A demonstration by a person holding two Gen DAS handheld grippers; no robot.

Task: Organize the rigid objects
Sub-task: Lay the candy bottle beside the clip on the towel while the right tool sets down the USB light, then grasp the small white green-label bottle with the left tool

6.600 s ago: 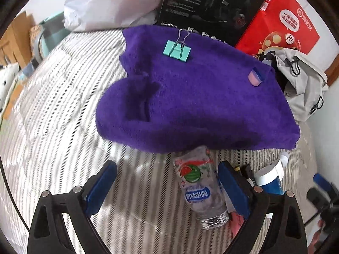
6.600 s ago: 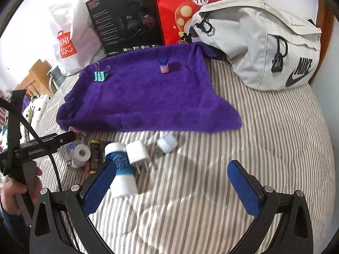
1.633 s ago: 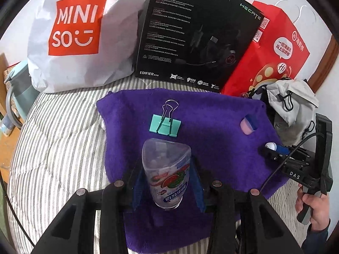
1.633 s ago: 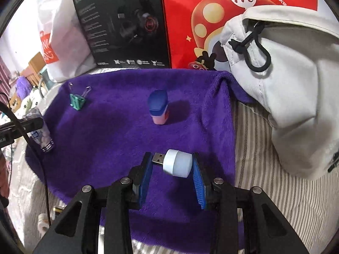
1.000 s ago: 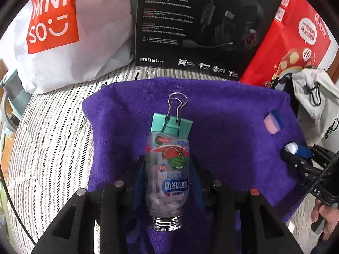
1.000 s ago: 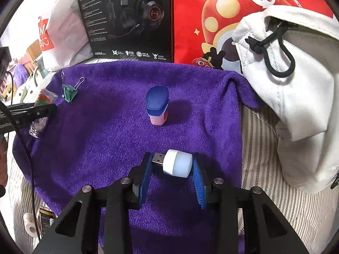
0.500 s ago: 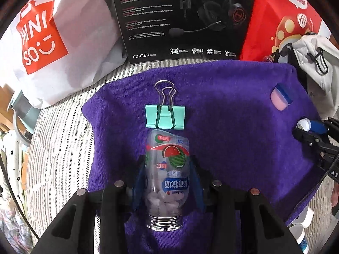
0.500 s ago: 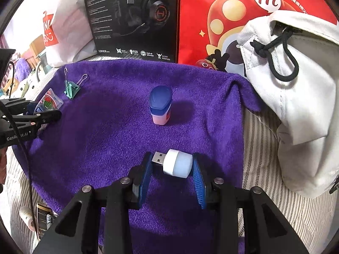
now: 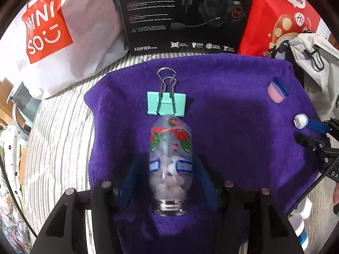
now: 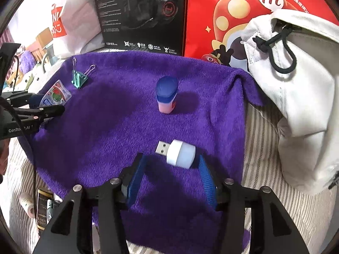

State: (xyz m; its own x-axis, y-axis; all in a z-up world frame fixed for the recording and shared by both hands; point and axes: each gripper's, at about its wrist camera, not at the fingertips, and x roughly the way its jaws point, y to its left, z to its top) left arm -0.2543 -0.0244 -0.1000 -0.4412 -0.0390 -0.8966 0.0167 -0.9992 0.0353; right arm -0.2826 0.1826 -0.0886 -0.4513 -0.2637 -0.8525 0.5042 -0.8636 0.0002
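Note:
A purple towel point(image 9: 228, 110) lies on the striped bed. My left gripper point(image 9: 167, 175) has its jaws spread a little around a clear candy bottle point(image 9: 170, 156) with a watermelon label, lying on the towel just below a teal binder clip point(image 9: 166, 102). My right gripper point(image 10: 170, 169) is open; a white USB night light point(image 10: 180, 153) lies on the towel point(image 10: 118, 127) between its fingertips, resting against the right pad. A pink bottle with a blue cap point(image 10: 166, 97) stands further back. The left gripper and bottle point(image 10: 56, 96) also show at the left of the right wrist view.
A black headset box point(image 9: 184, 14), a white Miniso bag point(image 9: 53, 33) and a red bag point(image 9: 281, 21) stand behind the towel. A grey sling bag point(image 10: 296, 89) lies on the right. Small items point(image 10: 42, 207) lie on the bed off the towel's near left edge.
Both grippers have opened. The candy bottle and the USB light now rest on the towel, released from the pads.

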